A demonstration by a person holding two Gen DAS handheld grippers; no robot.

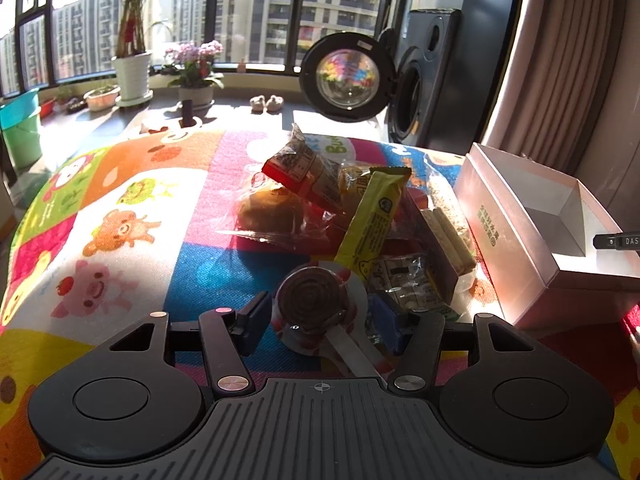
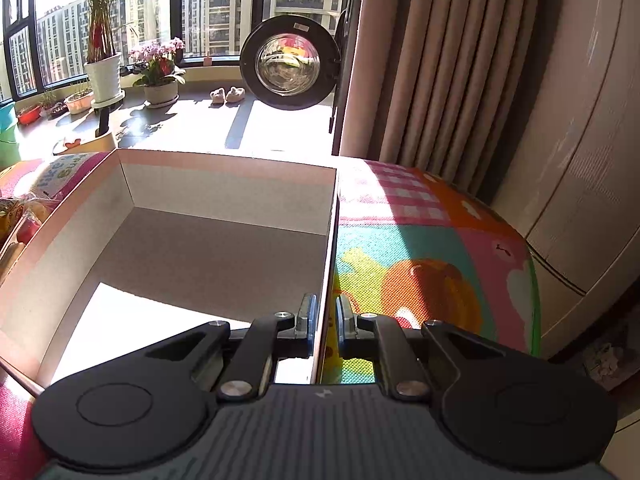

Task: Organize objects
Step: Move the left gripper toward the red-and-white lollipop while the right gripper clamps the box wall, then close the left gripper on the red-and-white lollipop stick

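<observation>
Play mat (image 1: 120, 208), cartoon animals in bright squares, covers the surface; sun falls hard across it.

L wrist view, left to right: teal and green buckets (image 1: 20, 128) at far left edge, potted plants (image 1: 132, 72) along the window sill, washing machine (image 1: 424, 92) w/ round door swung open at back right.

L gripper (image 1: 318, 322) low over the mat, jaws spread wide, one blue pad each side of a wrapped chocolate swirl lollipop (image 1: 312, 296). Pads near the wrapper but not pressing on it as far as can be seen; white stick runs back under the gripper body.

Just beyond the lollipop: snack pile (image 1: 348, 216) — bun in clear wrap, red packet tilted on top, yellow-green bar leaning upright, wafer sticks in clear wrap on the right side.

Right of pile, touching or nearly so: open pink box (image 1: 516, 248), white inside, nothing visible in it.

R wrist view: R gripper (image 2: 323, 320) clamped on the box's right wall (image 2: 326, 264), one finger inside, one outside, pads tight to the card. Curtain (image 2: 420, 60) and pale cabinet (image 2: 580, 160) further right.
</observation>
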